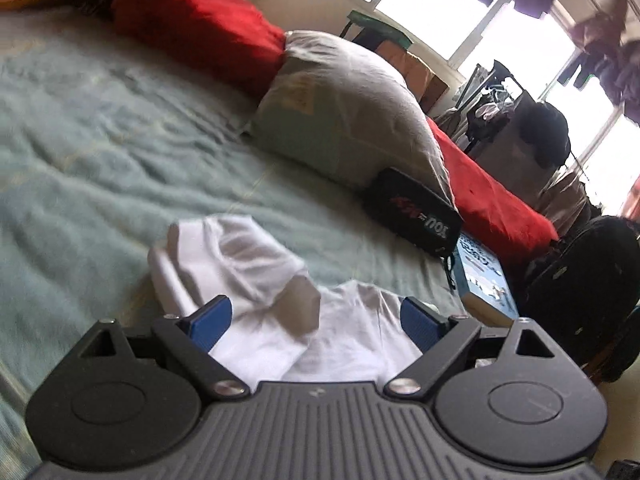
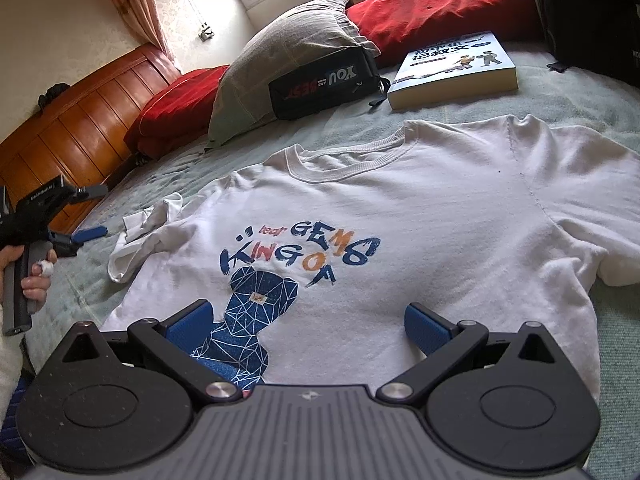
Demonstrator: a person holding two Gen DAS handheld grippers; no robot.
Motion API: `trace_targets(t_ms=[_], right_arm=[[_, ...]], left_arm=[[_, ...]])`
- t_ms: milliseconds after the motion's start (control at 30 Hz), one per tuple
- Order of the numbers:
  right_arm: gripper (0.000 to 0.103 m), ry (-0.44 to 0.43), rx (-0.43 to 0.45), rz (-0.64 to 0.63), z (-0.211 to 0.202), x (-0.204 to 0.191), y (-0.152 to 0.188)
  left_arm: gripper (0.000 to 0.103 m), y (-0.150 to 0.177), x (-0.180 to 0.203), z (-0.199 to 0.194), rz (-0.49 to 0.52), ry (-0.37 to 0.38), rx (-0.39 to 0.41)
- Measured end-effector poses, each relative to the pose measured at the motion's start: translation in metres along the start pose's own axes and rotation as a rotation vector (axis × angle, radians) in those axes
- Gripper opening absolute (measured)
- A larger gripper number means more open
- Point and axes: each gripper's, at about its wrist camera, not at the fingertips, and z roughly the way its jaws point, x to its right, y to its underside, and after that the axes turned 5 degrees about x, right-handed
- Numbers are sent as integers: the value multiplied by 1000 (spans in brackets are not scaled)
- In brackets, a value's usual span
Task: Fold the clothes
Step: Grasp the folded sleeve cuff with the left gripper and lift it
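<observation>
my right claw [image 2: 306, 322] hangs spread wide over the white t-shirt [image 2: 420, 208], which lies flat, print up, on the bed [image 2: 580, 92]. my left claw [image 1: 316, 318] gapes too, its crumpled sleeve [image 1: 224, 260] just ahead. beyond the collar: black pouch [image 2: 324, 82], book [image 2: 452, 68], grey pillow [image 2: 288, 52].

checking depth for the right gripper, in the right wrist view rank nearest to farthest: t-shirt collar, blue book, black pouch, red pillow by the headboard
From the right gripper:
1. t-shirt collar, straight ahead on the shirt.
2. and 3. black pouch, ahead left against the grey pillow, and blue book, ahead right; too close to call.
4. red pillow, far left by the headboard.
</observation>
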Motion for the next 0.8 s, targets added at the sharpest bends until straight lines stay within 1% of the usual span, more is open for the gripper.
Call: trace_targets(t_ms=[200, 267, 333, 533, 667, 733, 767, 800], right_arm=[[103, 1, 1, -1, 1, 0, 1], [103, -1, 1, 1, 1, 1, 0], [103, -2, 2, 1, 1, 1, 1], [103, 2, 3, -6, 2, 1, 1], [103, 9, 4, -18, 3, 0, 1], [103, 11, 6, -22, 4, 0, 2], [103, 11, 7, -24, 4, 0, 2], [103, 11, 7, -24, 4, 0, 2]], left_arm=[[91, 12, -6, 30, -22, -8, -70], [91, 15, -8, 42, -26, -35, -97], [91, 16, -12, 50, -37, -59, -103], [91, 7, -28, 57, -142, -62, -13], [91, 0, -38, 59, -188, -50, 43], [88, -2, -43, 63, -197, -56, 56], [79, -2, -45, 65, -197, -65, 61], [62, -2, -47, 66, -196, -75, 65]])
